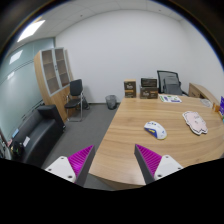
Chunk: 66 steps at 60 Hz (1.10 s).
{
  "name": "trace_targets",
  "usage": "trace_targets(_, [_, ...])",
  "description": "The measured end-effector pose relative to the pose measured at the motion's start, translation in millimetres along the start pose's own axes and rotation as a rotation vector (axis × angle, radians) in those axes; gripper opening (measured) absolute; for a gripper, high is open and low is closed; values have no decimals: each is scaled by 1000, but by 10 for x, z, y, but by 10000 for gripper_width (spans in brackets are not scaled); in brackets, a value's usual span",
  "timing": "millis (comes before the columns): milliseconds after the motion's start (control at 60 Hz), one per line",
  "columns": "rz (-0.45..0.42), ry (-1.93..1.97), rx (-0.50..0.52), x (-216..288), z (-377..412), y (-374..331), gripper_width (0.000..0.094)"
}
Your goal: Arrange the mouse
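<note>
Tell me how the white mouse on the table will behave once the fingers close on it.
The mouse looks like a rigid, domed shell, so it probably won't flex. Its smooth, rounded sides may let it slip from the pads. It sits flat on the wooden table, so a push would likely slide it, not roll it. The open gripper is short of it.

Fingers cut off below

A large light-wood table fills a white-walled office with grey floor, wooden glass-fronted cabinet, black chair, dark sofa and bright ceiling lights.
</note>
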<state>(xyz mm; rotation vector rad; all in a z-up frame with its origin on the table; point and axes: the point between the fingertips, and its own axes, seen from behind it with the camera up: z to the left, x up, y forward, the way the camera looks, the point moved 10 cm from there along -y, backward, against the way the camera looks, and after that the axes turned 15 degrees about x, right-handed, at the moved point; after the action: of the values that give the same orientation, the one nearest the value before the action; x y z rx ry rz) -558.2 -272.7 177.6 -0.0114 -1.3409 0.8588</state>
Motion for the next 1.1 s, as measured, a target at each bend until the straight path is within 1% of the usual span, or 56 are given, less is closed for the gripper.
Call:
trace_targets(100, [7,-26,-85,-71,-267,-12,826])
trace_targets(133, [22,-35,-107,-113,-638,67,827])
trace_targets(183, [42,-37,-134,-173,-933,152,829])
trace_targets(250, [44,-25,-148,-214,-1303,272,830])
trace_targets(450, [42,-37,-123,-72,-1980,668,828])
trace_targets(700, [105,-59,-78,16,-2533,1198,825])
trace_targets(767, [103,-48,-65,61,-2606,1287,827])
trace_targets(833, [94,-48,-70,127,-2670,1363,801])
trace_targets(900, [86,-45,-83,190,-2741,1445,752])
trace_targets(967, [80,-30,-107,253,-2793,1513,650])
trace_targets(1017, [78,-17,-131,282,-2838,1550,537])
trace_targets(1100, [80,9,-161,309,-2861,1607,498])
